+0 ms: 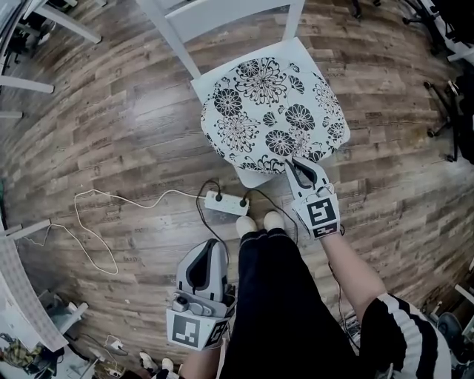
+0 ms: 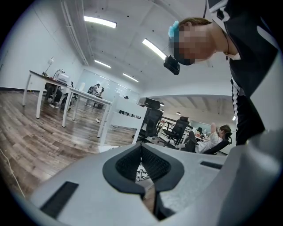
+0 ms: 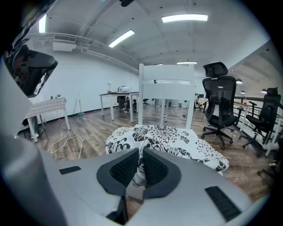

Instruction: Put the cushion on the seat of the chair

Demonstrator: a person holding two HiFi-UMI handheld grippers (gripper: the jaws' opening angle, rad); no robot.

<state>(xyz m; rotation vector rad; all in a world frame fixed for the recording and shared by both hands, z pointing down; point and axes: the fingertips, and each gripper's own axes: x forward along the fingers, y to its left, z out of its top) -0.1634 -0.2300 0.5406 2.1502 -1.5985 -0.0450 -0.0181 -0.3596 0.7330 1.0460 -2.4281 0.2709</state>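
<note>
While the cushion [image 1: 270,111], white with black flowers, lies across the seat of the white chair [image 1: 215,15], I see it covering most of that seat, with bare white showing only at the corners and along the near edge. My right gripper [image 1: 294,163] sits at the cushion's near edge, on the right side of it. In the right gripper view its jaws are drawn close and pinch a fold of the patterned fabric between the ribbed pads [image 3: 125,167], and the rest of the cushion [image 3: 163,137] spreads away towards the chair's back rail [image 3: 167,84].

My left gripper [image 1: 215,244] hangs well apart from the chair, low beside the black trousers [image 1: 281,296], pointing towards the seat. In its own view the jaw tips are pressed together with nothing between them; I can see only a sliver of flower pattern through the gap behind the tips.

On the wooden floor [image 1: 133,111] between me and the chair a white power strip [image 1: 224,203] lies just ahead of two pale shoes [image 1: 246,224], with dark leads plugged in, and a loose white cord [image 1: 92,237] trails off to the left. Black office chairs [image 3: 219,101] stand beyond the seat to the right
</note>
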